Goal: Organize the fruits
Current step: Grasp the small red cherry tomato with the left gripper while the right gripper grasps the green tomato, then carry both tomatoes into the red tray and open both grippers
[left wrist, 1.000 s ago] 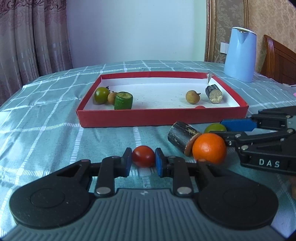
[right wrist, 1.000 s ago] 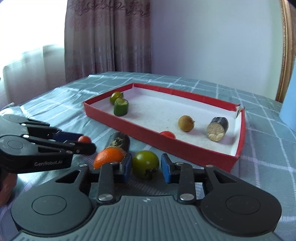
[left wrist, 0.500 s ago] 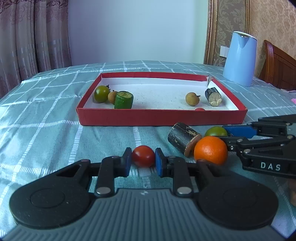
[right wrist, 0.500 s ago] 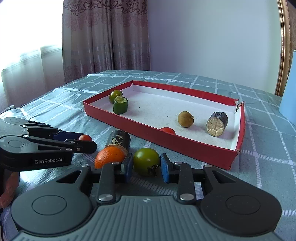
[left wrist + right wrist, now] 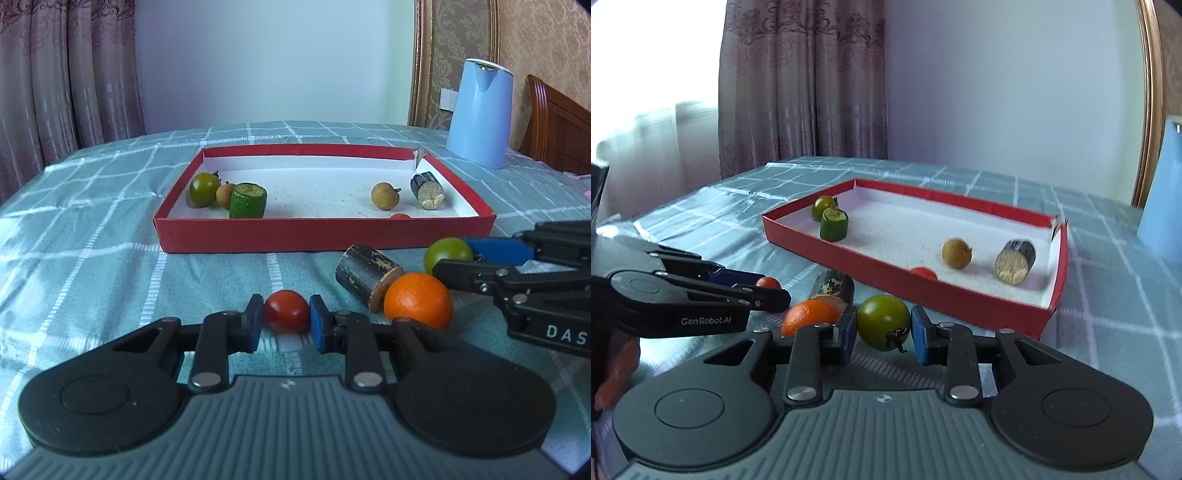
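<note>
My left gripper is shut on a small red tomato, low over the cloth. My right gripper is shut on a green tomato, and both show in the left wrist view. An orange and a dark sugarcane piece lie on the cloth between the grippers. The red tray stands beyond them. It holds a green tomato, two longans, a cucumber piece, a sugarcane piece and a red tomato.
A blue kettle stands at the back right of the table. A wooden chair is behind it. The teal checked tablecloth covers the table. Curtains hang at the left.
Both grippers have lifted slightly with their tomatoes still held. The tray looks a little farther and lower in both views.
</note>
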